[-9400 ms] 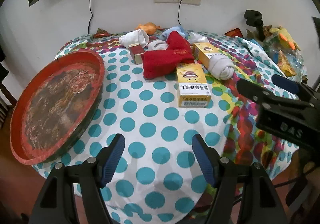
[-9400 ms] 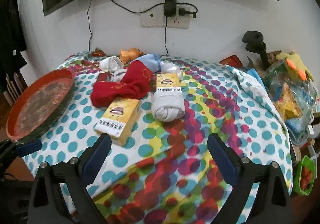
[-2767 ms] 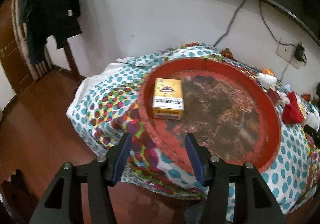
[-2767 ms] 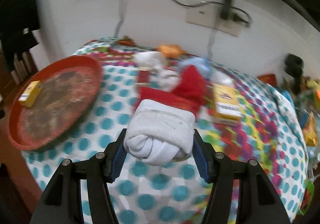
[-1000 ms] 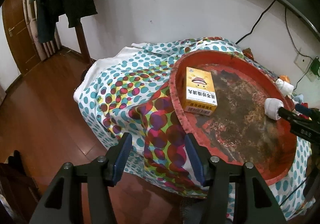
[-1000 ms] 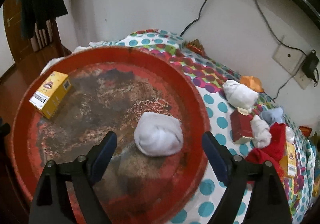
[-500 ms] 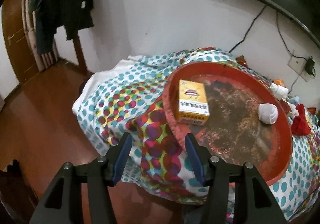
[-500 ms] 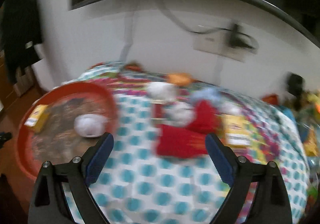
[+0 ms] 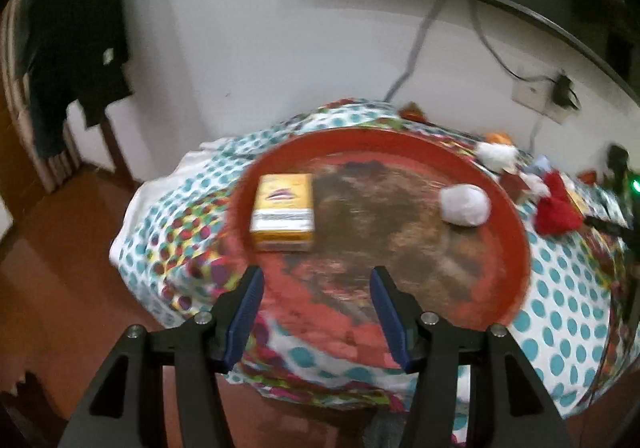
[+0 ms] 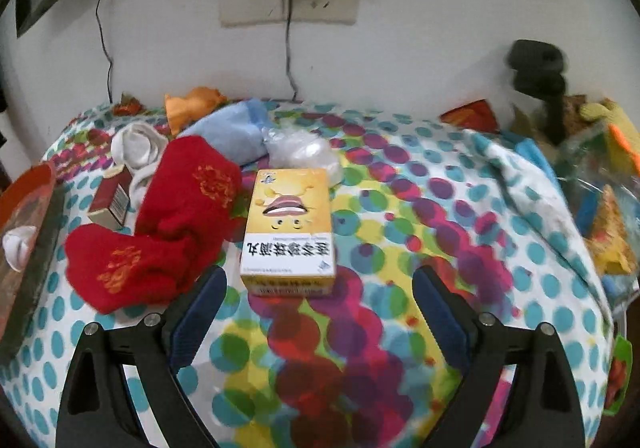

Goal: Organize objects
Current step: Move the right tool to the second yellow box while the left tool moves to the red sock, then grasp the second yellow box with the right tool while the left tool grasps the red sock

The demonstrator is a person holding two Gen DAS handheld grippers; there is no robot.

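A round red tray (image 9: 360, 133) lies on the dotted tablecloth (image 9: 568, 288). In it are a yellow box (image 9: 282, 212) at the left and a rolled white sock (image 9: 466, 205) at the right. My left gripper (image 9: 316, 304) hovers open and empty over the tray's near rim. In the right wrist view, my right gripper (image 10: 320, 304) stands wide open with nothing between its fingers, just short of a second yellow box (image 10: 288, 228). Red socks (image 10: 160, 224) lie left of that box. The tray's edge (image 10: 24, 184) shows at far left.
Behind the red socks lie a small dark red box (image 10: 112, 202), a white sock (image 10: 136, 152), a blue cloth (image 10: 236, 134), a clear plastic bag (image 10: 304, 152) and an orange toy (image 10: 192, 104). Bags and toys (image 10: 600, 216) crowd the table's right edge. A wall socket (image 10: 288, 4) has cables hanging.
My right gripper left the rolled white sock in the tray, opened wider and swung right to the second yellow box. My left gripper shifted so the tray sits centred ahead.
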